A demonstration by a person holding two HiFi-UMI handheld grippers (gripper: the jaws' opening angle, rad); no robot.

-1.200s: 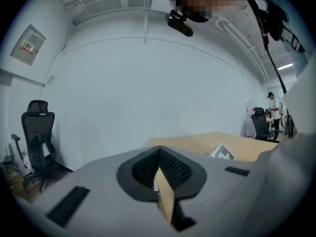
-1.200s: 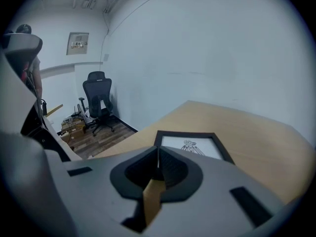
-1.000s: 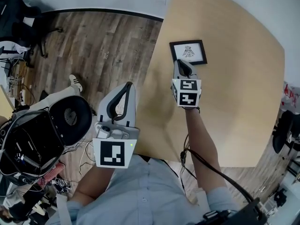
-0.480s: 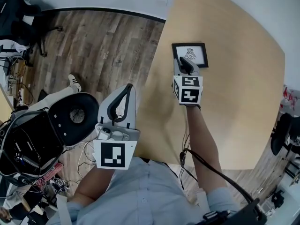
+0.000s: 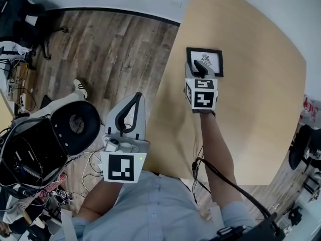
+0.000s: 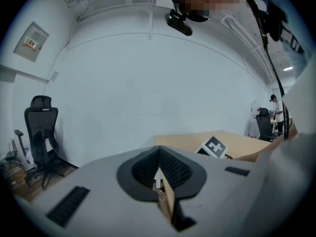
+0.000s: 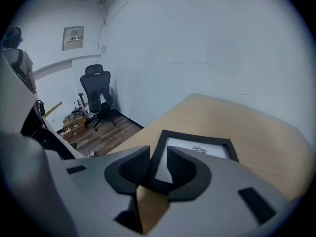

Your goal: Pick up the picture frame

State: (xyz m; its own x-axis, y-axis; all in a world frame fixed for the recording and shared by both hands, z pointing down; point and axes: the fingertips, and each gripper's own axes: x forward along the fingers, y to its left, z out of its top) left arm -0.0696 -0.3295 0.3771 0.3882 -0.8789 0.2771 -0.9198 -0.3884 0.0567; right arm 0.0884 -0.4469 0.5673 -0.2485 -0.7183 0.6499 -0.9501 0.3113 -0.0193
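Our right gripper, jaws just widening, straddled the black picture frame at its near-left edge on the wooden table; our left gripper hung pinched together, empty.

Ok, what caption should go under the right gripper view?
Right gripper, jaws just opening, either side of the left edge of the black picture frame on the table.

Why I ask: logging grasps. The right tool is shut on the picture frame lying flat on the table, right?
Not shut: the right gripper view shows the right tool open. Its jaws have just been opening, apart around an edge of the picture frame lying flat on the table.
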